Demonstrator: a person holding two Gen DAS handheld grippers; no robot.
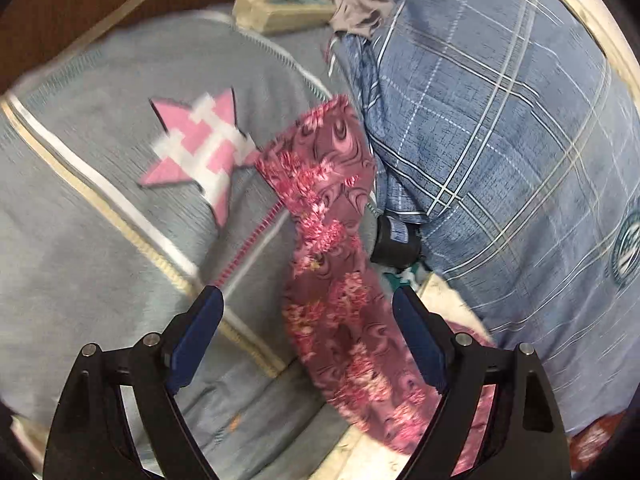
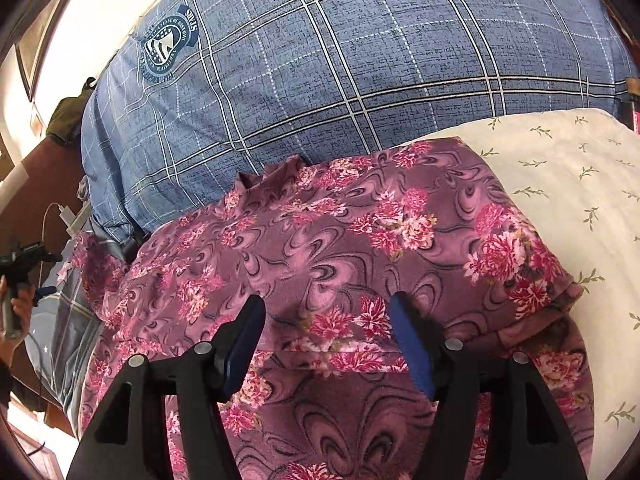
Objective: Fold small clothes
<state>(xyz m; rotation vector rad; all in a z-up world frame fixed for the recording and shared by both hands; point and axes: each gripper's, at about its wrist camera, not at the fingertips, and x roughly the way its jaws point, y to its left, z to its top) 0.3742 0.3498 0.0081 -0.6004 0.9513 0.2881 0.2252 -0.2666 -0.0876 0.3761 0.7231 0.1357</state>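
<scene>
Starting on the left side: the left gripper (image 1: 308,312) has its jaws spread wide and is holding nothing, hovering over a grey-blue blanket (image 1: 80,200) with a pink star patch (image 1: 200,148). Right between its fingers runs a narrow strip of the floral garment (image 1: 332,240), long axis heading away from the claw and up toward the blue plaid pillow (image 1: 500,120) (looks like a sleeve or a leg, can't say which).

Moving right, the right gripper (image 2: 326,320) is also spread open and empty, parked over the broad main body of the same floral garment (image 2: 340,240), which lies on a cream sprigged sheet (image 2: 560,168), just in front of the pillow.

My guess: the strip is the left claw's job since it's already straddling it, and it would need to fold rightward across the body.
</scene>
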